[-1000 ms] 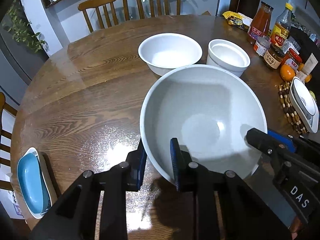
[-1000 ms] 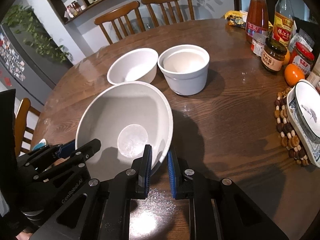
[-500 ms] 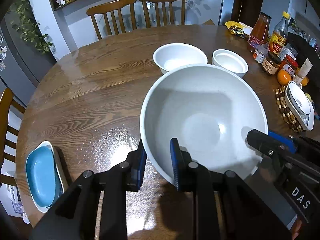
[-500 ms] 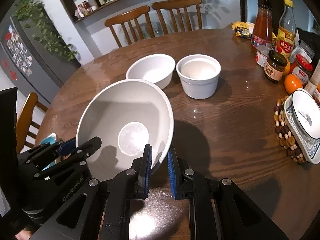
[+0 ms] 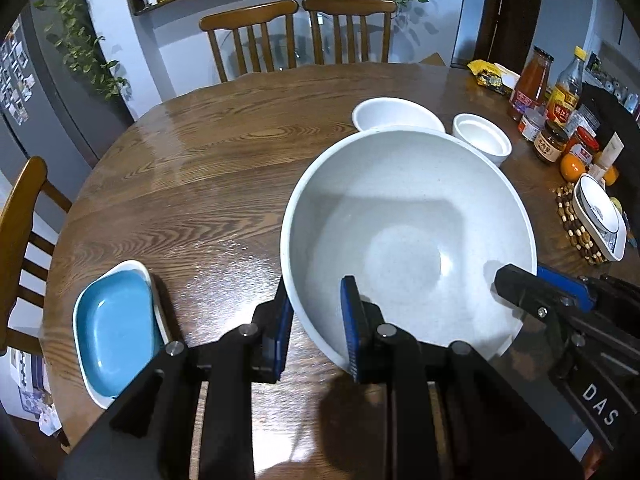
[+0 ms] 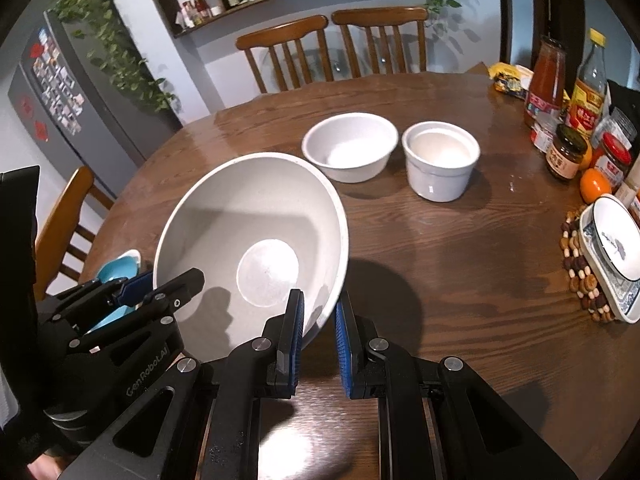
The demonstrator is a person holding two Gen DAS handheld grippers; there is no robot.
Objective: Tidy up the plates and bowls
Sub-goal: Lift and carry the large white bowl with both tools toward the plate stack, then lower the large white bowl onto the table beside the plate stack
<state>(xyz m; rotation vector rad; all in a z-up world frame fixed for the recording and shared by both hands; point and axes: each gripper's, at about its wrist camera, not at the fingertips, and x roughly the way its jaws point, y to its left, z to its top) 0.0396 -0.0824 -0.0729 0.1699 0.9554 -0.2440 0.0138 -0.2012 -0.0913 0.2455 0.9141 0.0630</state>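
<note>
1. Left wrist view: the large white bowl [image 5: 408, 232] has risen higher above the round wooden table [image 5: 192, 184] than a second ago.
2. Two chairs [image 6: 332, 48] and a shelf stand behind the table.
3. The left gripper [image 5: 316, 324] and right gripper [image 6: 318, 332] both pinch the bowl's near rim, jaws nearly closed.

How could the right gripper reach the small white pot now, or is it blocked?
Probably not yet: the right gripper is shut on the big bowl. The table before the small white pot looks free.
</note>
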